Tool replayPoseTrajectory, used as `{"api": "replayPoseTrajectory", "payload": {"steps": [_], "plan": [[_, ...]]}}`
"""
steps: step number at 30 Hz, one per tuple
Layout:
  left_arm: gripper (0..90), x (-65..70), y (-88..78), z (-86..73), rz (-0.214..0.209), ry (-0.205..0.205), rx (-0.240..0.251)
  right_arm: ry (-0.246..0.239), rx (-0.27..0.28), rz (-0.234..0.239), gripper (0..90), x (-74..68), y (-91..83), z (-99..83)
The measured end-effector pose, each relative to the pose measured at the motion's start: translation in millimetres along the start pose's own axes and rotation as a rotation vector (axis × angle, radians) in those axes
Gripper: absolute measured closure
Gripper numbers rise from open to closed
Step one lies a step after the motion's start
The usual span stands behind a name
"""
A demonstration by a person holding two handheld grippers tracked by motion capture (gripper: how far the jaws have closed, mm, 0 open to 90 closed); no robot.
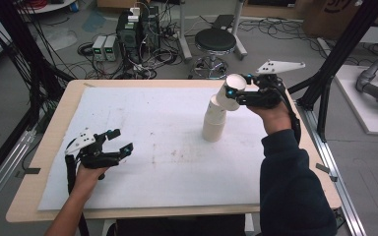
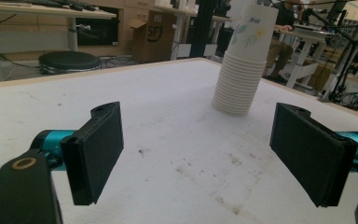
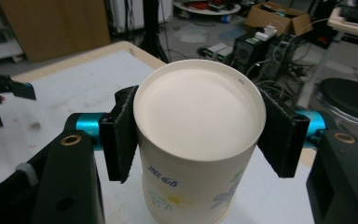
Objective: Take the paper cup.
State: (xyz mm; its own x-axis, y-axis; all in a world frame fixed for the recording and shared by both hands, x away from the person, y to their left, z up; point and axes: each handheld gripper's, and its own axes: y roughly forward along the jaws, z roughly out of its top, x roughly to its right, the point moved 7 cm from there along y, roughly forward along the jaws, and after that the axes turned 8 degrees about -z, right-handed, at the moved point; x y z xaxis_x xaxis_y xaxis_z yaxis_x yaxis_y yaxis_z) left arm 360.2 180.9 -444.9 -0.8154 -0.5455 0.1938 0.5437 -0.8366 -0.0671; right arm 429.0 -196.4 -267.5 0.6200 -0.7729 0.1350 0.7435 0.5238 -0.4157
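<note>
Above the stack of cups (image 1: 213, 123), the right gripper (image 3: 200, 140) has its jaws clamped on the seemingly tilted top cup (image 3: 198, 140).

gripper (image 1: 119, 140): black, teal joints | plate: grey | sleeve (image 1: 290, 182): dark navy

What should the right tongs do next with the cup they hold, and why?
Probably lift a little more and pull the paper cup away. The right tongs clamp it upside down and tilted, its rim apparently still over the cup stack. The left tongs stand open and apart.
</note>
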Motion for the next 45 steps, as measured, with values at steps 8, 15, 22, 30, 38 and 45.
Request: {"api": "replayPoseTrajectory", "payload": {"steps": [8, 15, 22, 30, 38, 45], "plan": [[16.3, 3.5, 2.5, 0.2, -0.019, -0.004, 0.003, 0.003, 0.009, 0.003, 37.0, -3.3, -26.1, -19.9], [16.2, 10.5, 7.3, 0.0, -0.054, 0.001, -0.003, 0.026, 0.003, 0.065, 37.0, -20.5, -31.1, -58.5], [16.2, 13.2, 10.0, -0.8, -0.062, 0.011, -0.013, 0.044, 0.015, 0.137, 37.0, -44.3, -21.6, -91.2], [16.2, 17.6, 11.9, -0.8, -0.079, 0.02, -0.014, 0.032, 0.006, 0.212, 36.9, -69.0, -0.3, -114.9], [16.2, 20.7, 14.0, -2.5, -0.084, 0.027, -0.029, 0.005, 0.003, 0.236, 36.7, -81.8, 12.1, -123.0], [16.2, 23.8, 17.0, -3.3, -0.092, 0.042, -0.045, 0.013, 0.012, 0.236, 36.6, -79.0, 11.6, -123.3]]}}
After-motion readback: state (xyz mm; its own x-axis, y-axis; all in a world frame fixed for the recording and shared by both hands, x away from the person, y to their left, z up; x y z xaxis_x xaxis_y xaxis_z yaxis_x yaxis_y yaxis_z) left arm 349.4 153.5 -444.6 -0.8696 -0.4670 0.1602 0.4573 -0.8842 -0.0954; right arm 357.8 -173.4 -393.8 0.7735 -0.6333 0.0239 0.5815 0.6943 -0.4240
